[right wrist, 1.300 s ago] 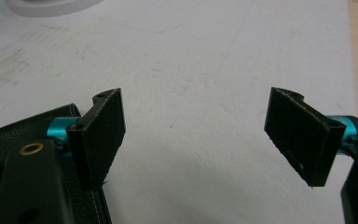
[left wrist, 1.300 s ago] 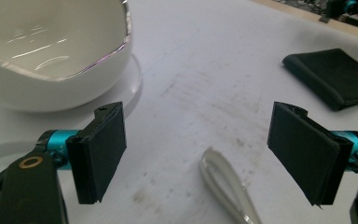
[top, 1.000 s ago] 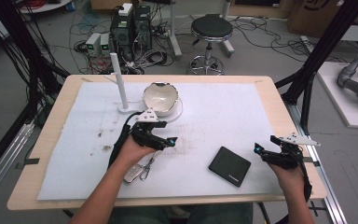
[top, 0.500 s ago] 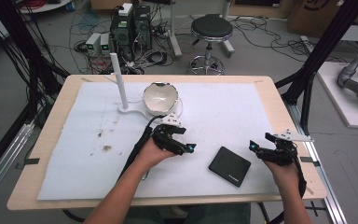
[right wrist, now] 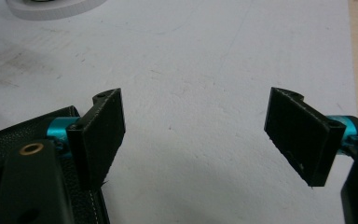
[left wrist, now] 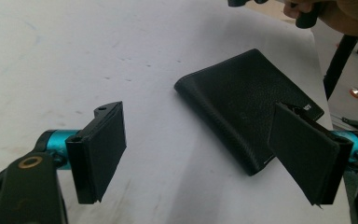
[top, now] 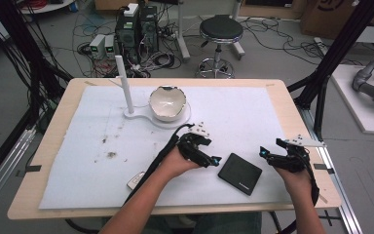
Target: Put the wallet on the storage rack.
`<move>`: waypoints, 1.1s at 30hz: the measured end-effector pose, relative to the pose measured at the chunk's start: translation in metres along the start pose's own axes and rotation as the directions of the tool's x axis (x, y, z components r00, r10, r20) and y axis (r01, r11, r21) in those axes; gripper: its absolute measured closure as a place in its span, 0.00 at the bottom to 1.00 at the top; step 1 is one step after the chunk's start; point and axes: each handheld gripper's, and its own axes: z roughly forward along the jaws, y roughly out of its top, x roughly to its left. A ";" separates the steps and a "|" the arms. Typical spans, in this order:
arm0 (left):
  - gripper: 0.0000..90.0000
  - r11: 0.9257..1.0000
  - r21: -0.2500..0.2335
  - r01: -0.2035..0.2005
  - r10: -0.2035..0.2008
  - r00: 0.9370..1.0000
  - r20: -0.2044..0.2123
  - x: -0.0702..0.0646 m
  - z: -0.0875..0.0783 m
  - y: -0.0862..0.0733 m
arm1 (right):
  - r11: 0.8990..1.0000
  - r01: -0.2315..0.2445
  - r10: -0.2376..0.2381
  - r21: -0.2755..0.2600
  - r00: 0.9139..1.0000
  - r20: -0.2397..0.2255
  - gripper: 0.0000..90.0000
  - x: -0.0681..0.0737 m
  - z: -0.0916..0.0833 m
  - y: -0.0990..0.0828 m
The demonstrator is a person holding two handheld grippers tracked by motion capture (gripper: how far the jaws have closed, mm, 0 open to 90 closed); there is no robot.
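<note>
Black wallet [top: 240, 173]: it lay flat on the white sheet of the bench [top: 53, 146], between the two hands.
Left hand-held gripper [top: 213, 160]: it had slid right, away from the bowl [top: 165, 103], and was now just beside the wallet, jaws wide apart, nothing in them.
Right hand-held gripper [top: 264, 154]: it had crept closer too, also gaping and bare.
Meaning: I guessed a wallet pick-up was coming.

White bowl [top: 166, 103] beside upright post [top: 124, 83]

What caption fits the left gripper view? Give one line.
Open left gripper poised over a black wallet on white table cover.
</note>
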 end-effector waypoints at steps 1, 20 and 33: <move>0.22 1.000 0.012 -0.002 0.002 1.000 0.006 -0.001 0.005 0.000 | 1.000 0.001 -0.001 -0.001 1.000 0.002 0.23 -0.001 0.000 0.000; 0.21 0.989 0.146 -0.030 0.025 0.999 0.036 -0.016 0.060 0.000 | 1.000 0.009 -0.009 0.008 1.000 -0.005 0.23 -0.002 0.003 0.000; 0.62 0.989 0.145 0.017 -0.027 0.998 0.063 -0.020 0.054 -0.002 | 1.000 0.020 -0.020 0.017 1.000 0.001 0.23 0.002 0.003 0.000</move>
